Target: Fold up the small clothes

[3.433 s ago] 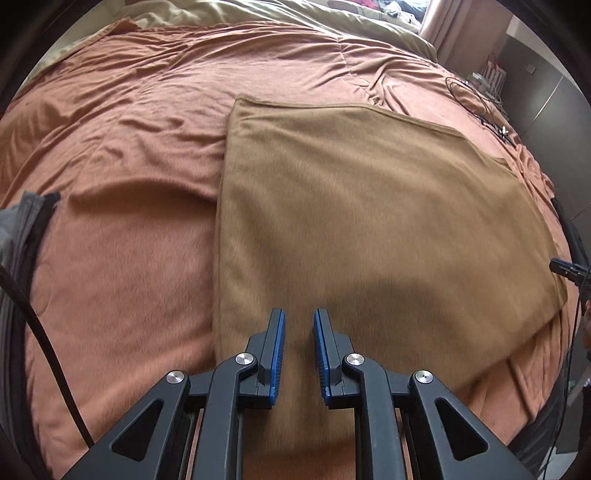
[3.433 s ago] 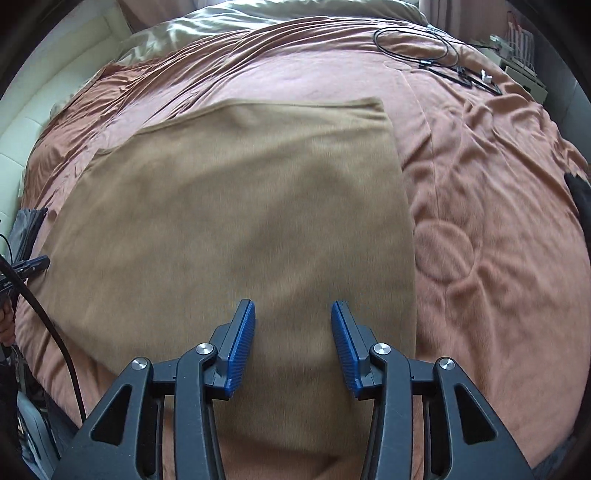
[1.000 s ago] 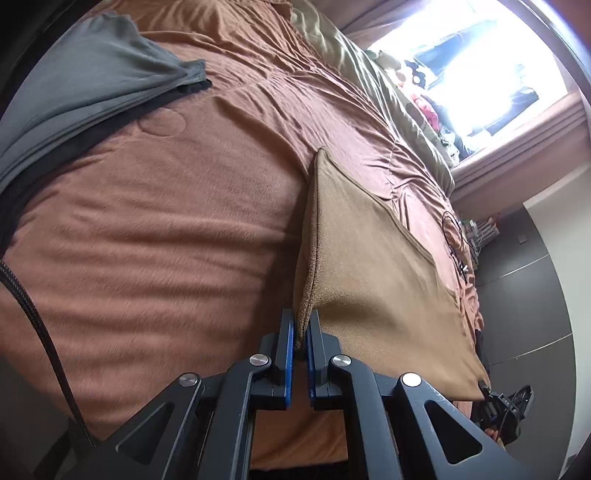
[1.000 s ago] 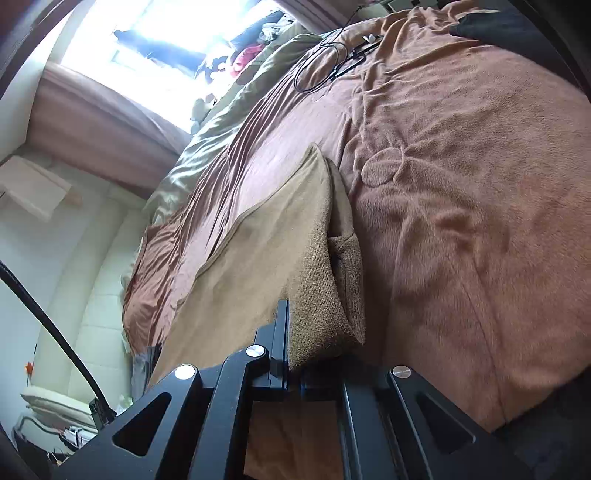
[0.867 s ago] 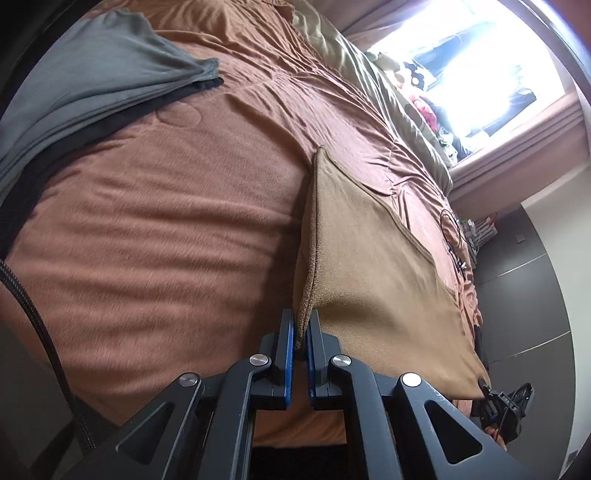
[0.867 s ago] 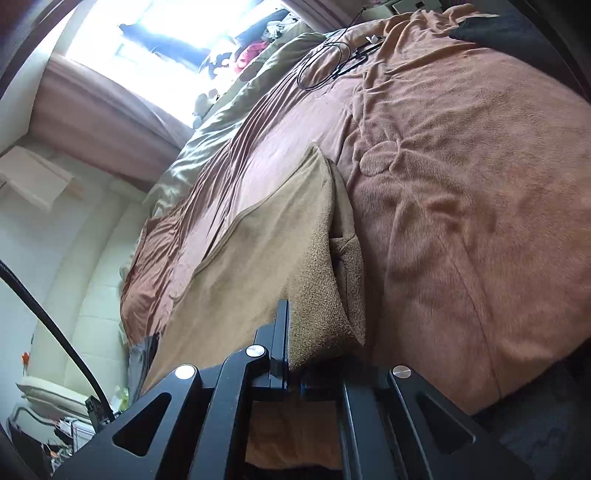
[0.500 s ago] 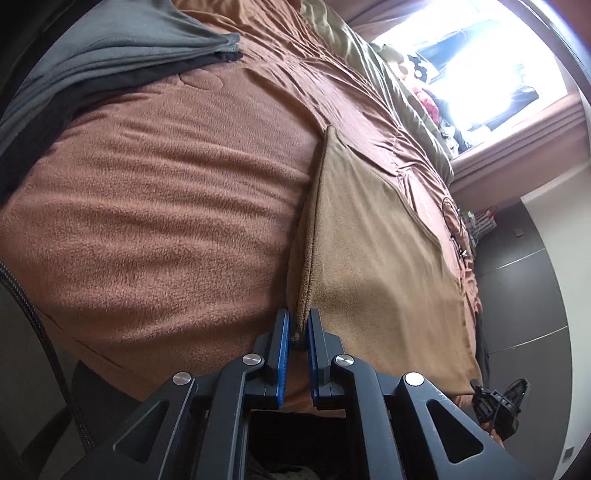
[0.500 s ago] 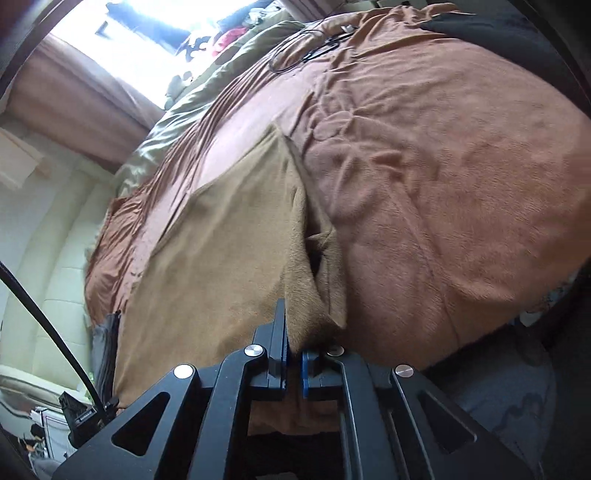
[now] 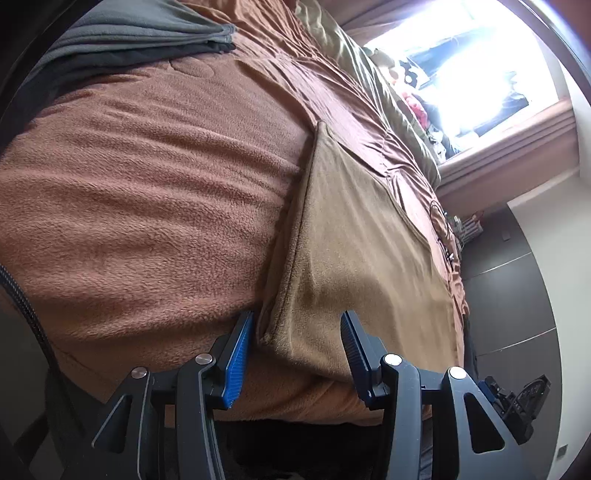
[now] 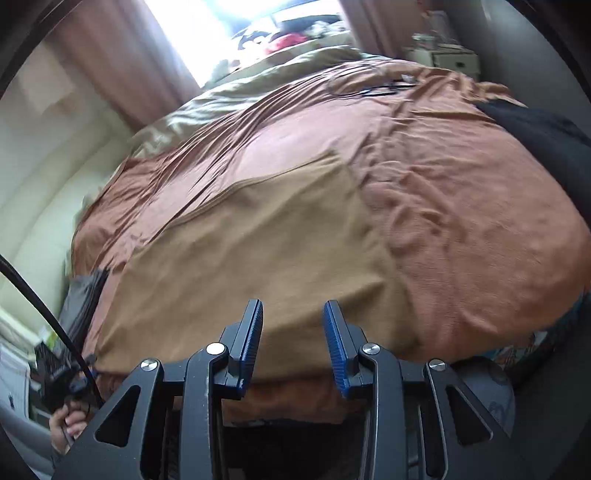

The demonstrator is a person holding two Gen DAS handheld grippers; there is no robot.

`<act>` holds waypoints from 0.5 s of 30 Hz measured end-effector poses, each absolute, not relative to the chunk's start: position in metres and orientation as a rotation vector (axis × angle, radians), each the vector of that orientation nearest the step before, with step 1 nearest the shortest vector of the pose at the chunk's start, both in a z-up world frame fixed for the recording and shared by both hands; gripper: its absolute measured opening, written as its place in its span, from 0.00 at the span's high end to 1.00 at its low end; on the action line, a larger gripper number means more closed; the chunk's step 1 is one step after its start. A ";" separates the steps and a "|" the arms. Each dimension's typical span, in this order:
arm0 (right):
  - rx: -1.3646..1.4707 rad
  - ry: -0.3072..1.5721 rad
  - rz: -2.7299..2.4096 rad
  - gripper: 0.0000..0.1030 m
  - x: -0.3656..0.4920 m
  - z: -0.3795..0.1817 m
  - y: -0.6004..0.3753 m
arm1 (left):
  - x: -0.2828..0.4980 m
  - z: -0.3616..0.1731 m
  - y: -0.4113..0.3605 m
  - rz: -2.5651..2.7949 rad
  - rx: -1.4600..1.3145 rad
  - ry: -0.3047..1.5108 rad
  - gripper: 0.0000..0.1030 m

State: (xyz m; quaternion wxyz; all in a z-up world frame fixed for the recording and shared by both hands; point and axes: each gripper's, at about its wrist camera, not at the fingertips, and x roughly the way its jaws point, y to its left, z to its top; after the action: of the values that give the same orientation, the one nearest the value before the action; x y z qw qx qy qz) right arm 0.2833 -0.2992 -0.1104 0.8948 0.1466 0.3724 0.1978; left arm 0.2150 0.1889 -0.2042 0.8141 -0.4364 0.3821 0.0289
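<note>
The tan, fleecy folded cloth (image 9: pixel 354 236) lies flat on the rust-brown fleece bedspread (image 9: pixel 147 192), reaching close to the near edge of the bed. The left claw (image 9: pixel 295 343) stands open, its blue-padded fingers (image 9: pixel 238 354) spread wide apart; the cloth's near left corner sits just ahead of the gap between them, nearer the left pad, and neither pad presses on it. Seen from the right wrist, the same tan cloth (image 10: pixel 251 251) spreads ahead of the right claw (image 10: pixel 293 332), which is also open and holds nothing; the cloth's near edge runs just beyond the fingertips, with its right edge off to the right of that claw. A folded grey garment (image 9: pixel 122 29) lies well apart at the far left of the bed, and a black cable (image 10: pixel 373 88) rests near the far side.
</note>
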 end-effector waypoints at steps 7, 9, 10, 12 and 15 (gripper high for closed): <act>0.182 0.803 0.482 0.69 0.285 -0.101 -0.235 | 0.225 -0.204 0.183 0.063 -0.911 0.808 0.53; 0.144 0.804 0.490 0.69 0.286 -0.100 -0.219 | 0.225 -0.205 0.182 0.059 -0.915 0.797 0.56; 0.129 0.808 0.495 0.69 0.288 -0.101 -0.211 | 0.225 -0.206 0.181 0.063 -0.914 0.795 0.59; 0.097 0.825 0.506 0.69 0.291 -0.105 -0.193 | 0.223 -0.208 0.182 0.063 -0.923 0.788 0.63; 0.048 0.849 0.531 0.69 0.299 -0.111 -0.167 | 0.222 -0.212 0.185 0.069 -0.946 0.780 0.76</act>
State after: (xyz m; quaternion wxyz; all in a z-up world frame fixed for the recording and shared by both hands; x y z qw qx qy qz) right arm 0.2987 -0.1671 -0.1114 0.8769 0.0231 0.4071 0.2547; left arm 0.2221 0.1851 -0.2121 0.8173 -0.4437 0.3661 0.0325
